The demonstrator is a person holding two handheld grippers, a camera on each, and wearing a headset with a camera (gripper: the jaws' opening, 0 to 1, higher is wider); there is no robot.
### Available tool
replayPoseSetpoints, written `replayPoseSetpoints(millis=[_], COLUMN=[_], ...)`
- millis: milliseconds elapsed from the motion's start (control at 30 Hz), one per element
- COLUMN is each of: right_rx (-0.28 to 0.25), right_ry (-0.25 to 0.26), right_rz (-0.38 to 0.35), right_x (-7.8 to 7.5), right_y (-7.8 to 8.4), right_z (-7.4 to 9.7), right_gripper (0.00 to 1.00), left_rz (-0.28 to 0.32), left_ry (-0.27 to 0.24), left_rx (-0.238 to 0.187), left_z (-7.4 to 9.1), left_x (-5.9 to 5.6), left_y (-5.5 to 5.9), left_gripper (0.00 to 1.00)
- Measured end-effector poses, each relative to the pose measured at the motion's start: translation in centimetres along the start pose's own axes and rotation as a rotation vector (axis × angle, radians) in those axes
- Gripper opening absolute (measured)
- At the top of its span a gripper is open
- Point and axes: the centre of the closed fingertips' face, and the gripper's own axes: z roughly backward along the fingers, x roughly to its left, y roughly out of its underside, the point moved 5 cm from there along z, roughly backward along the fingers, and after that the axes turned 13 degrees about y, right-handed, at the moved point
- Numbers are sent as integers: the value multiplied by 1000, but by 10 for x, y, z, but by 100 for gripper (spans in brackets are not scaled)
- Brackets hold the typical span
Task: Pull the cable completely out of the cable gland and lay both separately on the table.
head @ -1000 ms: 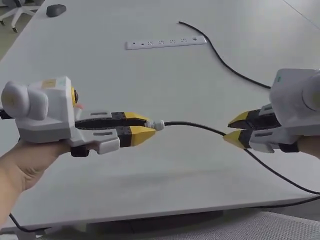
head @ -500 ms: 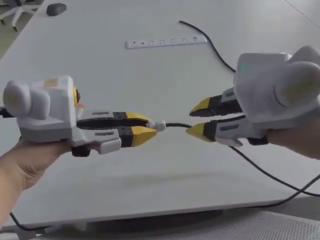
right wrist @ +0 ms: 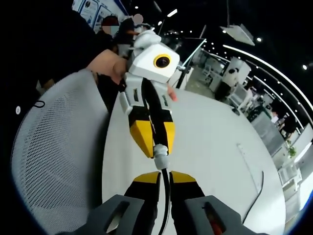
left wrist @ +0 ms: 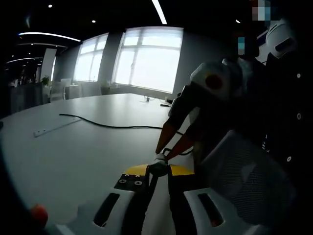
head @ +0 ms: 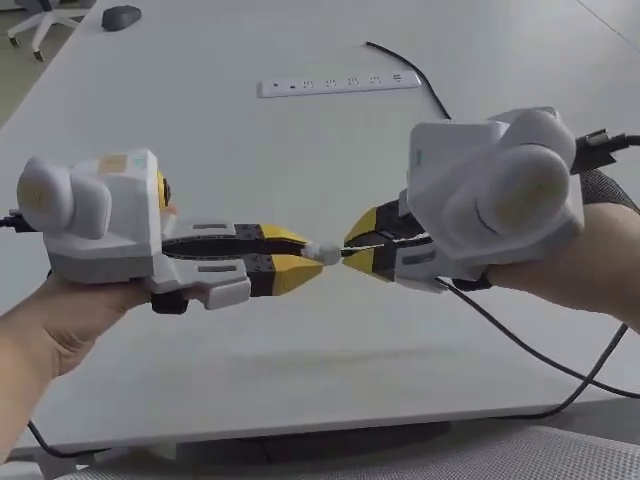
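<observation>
Broad and smooth, a matte white bench (head: pixel 250 140) is stretching away under both hand-held tools, and the grey mesh back of a chair (right wrist: pixel 54 161) is curving up at its near edge. Two bulky white plastic housings are meeting tip to tip above the bench, each ending in black tongs with yellow wedge-shaped tips. The left tongs (head: pixel 300 262) are pointing right and are clamping the cable gland (head: pixel 322 252), a small pale cylinder, raised off the surface. The right tongs (head: pixel 352 250) are pointing left and are pinching the thin black cable (head: pixel 520 345) just beside the gland; the cable is trailing back in a loose curve over the bench edge. Farther off, a long flat white power strip (head: pixel 338 84) is lying across the bench, and a rounded dark mouse (head: pixel 120 16) is sitting near the far corner.
</observation>
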Motion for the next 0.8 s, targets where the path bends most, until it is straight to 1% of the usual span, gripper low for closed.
replayPoseSetpoints(millis=[133, 367, 567, 800], right_rx=[1, -3, 15, 38], right_ry=[2, 16, 30, 62], right_rz=[-5, -33, -52, -83], right_x=[0, -2, -6, -14], right_y=[0, 0, 8, 21], right_z=[0, 3, 8, 17], right_gripper=[0, 0, 0, 0], left_rz=[-2, -5, -6, -5], left_ry=[2, 0, -9, -21], left_rx=[0, -13, -17, -23], left_z=[0, 2, 6, 11], left_x=[0, -1, 0, 3], left_y=[0, -3, -2, -3], left_gripper=[15, 15, 15, 15])
